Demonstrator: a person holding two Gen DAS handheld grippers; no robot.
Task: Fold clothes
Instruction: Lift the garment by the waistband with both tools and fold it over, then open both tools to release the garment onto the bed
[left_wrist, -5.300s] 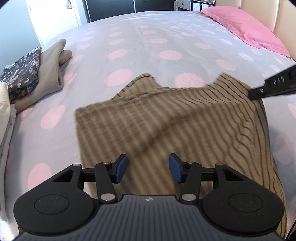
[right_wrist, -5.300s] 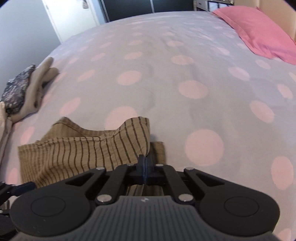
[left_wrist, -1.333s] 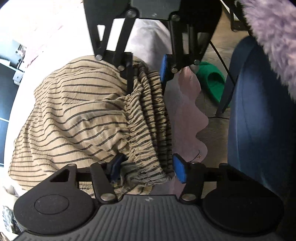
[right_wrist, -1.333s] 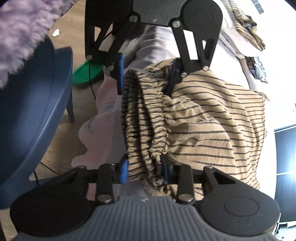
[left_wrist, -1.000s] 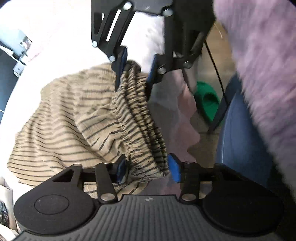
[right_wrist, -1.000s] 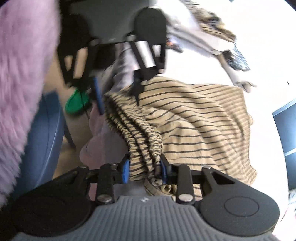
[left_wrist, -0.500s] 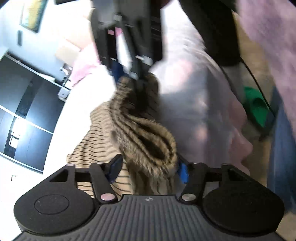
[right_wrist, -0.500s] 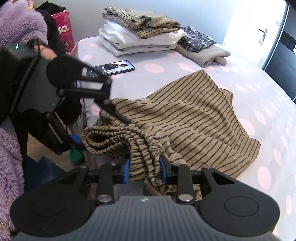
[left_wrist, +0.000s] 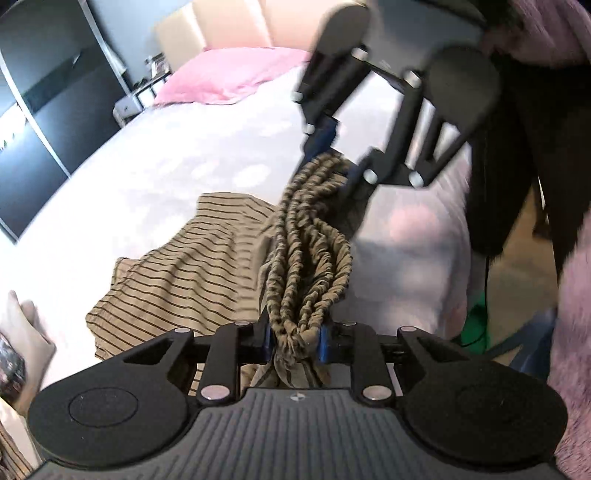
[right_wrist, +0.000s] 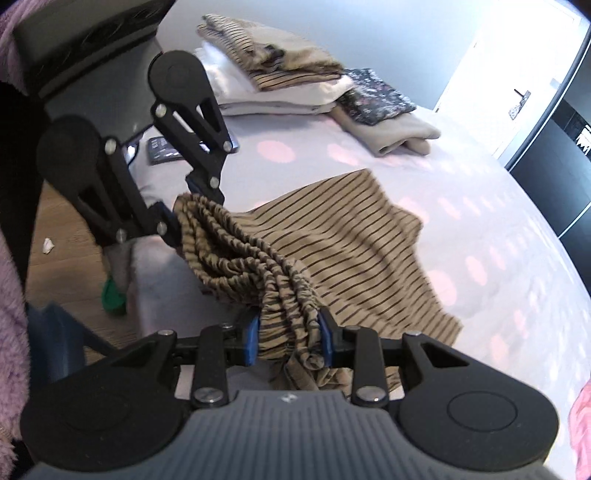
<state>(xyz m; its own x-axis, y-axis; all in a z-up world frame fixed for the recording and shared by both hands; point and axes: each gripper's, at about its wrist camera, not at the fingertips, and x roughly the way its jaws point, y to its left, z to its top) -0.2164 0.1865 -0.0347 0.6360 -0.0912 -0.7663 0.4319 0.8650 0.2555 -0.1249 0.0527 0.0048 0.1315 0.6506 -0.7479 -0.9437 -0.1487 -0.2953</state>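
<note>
A tan garment with dark stripes (left_wrist: 192, 266) lies on the pink-dotted bed, its gathered elastic waistband (left_wrist: 314, 258) lifted at the bed's near edge. My left gripper (left_wrist: 293, 341) is shut on one end of the waistband. My right gripper (right_wrist: 288, 341) is shut on the other end. The waistband hangs bunched between them, and the rest of the garment (right_wrist: 354, 236) trails onto the bed. Each gripper shows in the other's view: the right one (left_wrist: 332, 155) and the left one (right_wrist: 181, 218).
A stack of folded clothes (right_wrist: 280, 81) and a beige folded item with a dark floral one on it (right_wrist: 384, 114) sit at the bed's far side. A phone (right_wrist: 162, 147) lies near them. A pink pillow (left_wrist: 229, 77) is at the headboard. A green slipper (right_wrist: 112, 295) lies on the floor.
Both grippers have closed on the waistband and lifted it off the bed edge. The views have swung up from looking down at the floor to looking across the bed.
</note>
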